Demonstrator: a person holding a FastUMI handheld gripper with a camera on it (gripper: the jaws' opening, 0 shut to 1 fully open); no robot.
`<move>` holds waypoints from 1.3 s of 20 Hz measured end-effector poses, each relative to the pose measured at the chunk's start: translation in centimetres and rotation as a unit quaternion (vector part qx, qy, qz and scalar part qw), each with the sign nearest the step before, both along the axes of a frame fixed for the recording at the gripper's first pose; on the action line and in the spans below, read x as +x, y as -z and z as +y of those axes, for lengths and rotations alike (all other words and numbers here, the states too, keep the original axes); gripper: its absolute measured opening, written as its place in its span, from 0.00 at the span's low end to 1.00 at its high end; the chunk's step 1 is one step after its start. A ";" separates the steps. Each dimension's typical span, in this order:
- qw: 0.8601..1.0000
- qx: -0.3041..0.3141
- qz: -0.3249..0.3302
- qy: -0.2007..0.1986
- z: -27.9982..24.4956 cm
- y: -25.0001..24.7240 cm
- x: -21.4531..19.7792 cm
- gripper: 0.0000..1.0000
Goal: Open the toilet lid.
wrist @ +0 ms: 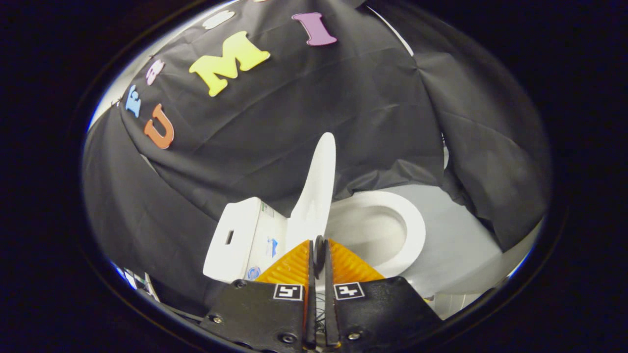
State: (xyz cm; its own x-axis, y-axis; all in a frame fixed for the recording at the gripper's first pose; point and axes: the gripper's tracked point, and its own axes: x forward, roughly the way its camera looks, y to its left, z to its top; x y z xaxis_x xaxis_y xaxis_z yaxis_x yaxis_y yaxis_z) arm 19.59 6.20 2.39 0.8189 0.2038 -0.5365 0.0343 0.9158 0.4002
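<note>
Toilet lid (316, 191) raised near upright at frame centre, between tank (240, 240) at lower left and open bowl (378, 230) to the right, its edge running down to the fingertips. Gripper (319, 252) narrowed to a slit, apparently pinching the lid's rim, though contact is hard to confirm. Likely rigid, light, glossy plastic, hinged at the tank: slippery under pads, best taken at the free front edge.

The toilet lid (316, 196), standing raised on edge, looks like smooth, glossy white plastic, and the bowl rim (412, 230) and tank (240, 240) share a hard, shiny ceramic-like finish. The tool (319, 252) has ribbed, rubbery-looking pads (292, 267) nearly closed together, on matt bodies with metal screws. The booth wall (304, 113) is matt, creased cloth.
</note>
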 end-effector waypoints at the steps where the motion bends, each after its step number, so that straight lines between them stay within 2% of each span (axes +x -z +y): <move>1: 1.000 -0.009 0.000 -0.001 0.3 -0.3 0.0 0.10; 9: 0.998 -0.040 -0.027 -0.029 5.7 -3.0 0.0 0.15; 19: 0.991 -0.106 -0.058 -0.056 13.2 -5.4 -0.2 0.16; 26: 0.984 -0.129 -0.073 -0.094 19.7 -6.0 -0.3 0.15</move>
State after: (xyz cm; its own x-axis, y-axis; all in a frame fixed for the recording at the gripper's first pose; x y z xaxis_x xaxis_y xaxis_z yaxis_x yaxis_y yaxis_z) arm 19.25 25.90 8.39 0.8523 0.2315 -0.4691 -0.1861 0.9722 0.1418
